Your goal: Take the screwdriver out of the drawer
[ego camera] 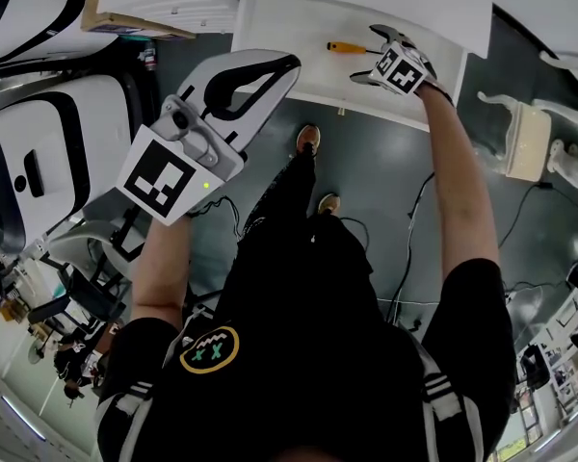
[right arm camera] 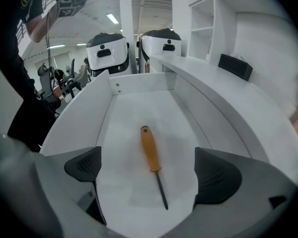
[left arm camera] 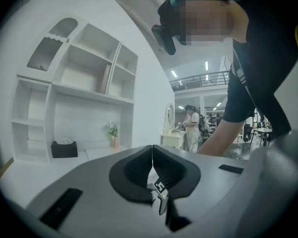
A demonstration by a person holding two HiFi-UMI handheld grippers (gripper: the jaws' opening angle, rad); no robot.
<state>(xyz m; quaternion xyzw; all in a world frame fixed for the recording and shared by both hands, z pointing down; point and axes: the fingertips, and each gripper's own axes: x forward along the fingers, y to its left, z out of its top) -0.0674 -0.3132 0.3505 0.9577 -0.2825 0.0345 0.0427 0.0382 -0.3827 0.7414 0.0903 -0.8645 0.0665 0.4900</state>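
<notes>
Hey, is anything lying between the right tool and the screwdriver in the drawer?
Nothing. In the right gripper view the right tool is open, its jaws on either side of the screwdriver, with only the bare white drawer floor between.

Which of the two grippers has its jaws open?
The right gripper: its jaws stand wide apart over the screwdriver in the drawer. The left gripper has its jaws closed together.

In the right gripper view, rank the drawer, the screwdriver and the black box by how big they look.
1. Drawer, largest.
2. Screwdriver, longer than the box.
3. Black box, smallest, though it stands farther away.
</notes>
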